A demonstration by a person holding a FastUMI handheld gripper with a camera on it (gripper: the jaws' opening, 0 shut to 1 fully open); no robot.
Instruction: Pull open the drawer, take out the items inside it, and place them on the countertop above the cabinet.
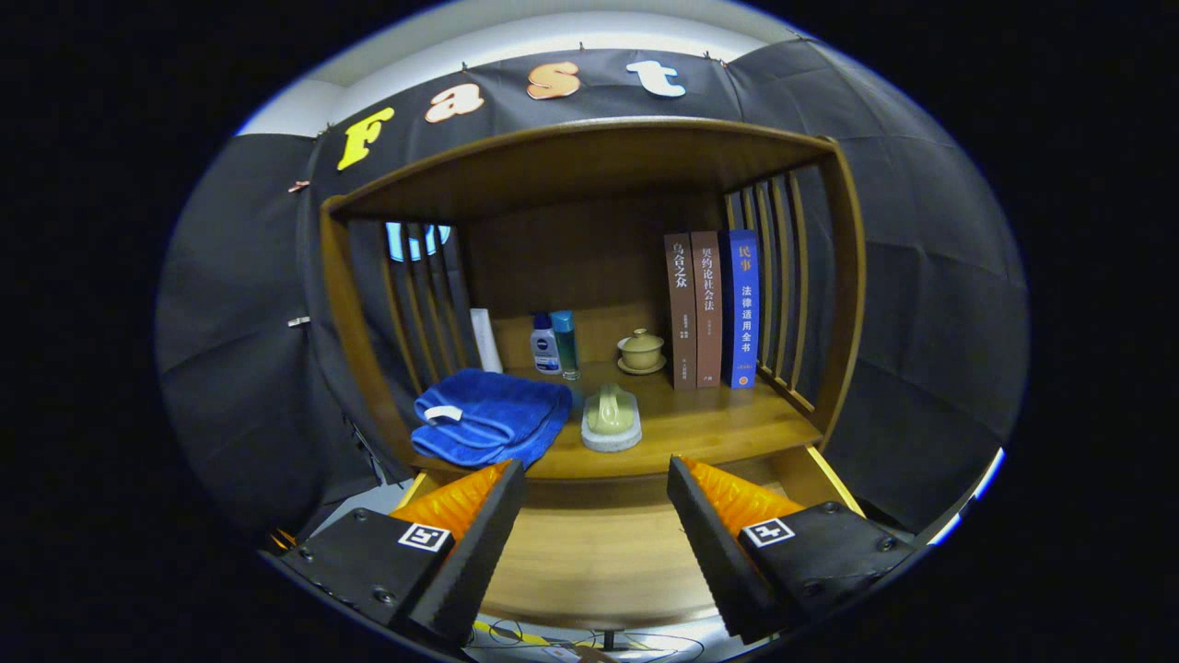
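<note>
My gripper (596, 474) is open, its two fingers spread wide with nothing between them. Below and between the fingers the drawer (599, 552) stands pulled out, showing a bare wooden bottom. Just beyond the fingertips lies the cabinet's countertop (709, 424). On it a folded blue towel (493, 419) rests ahead of the left finger, and a pale green scrub brush on a grey pad (612, 419) sits beside the towel, straight ahead.
Further back on the countertop stand a white tube (485, 339), two small bottles (555, 343), a lidded ceramic cup on a saucer (641, 351) and three upright books (714, 308). Slatted wooden sides and a top board enclose the shelf.
</note>
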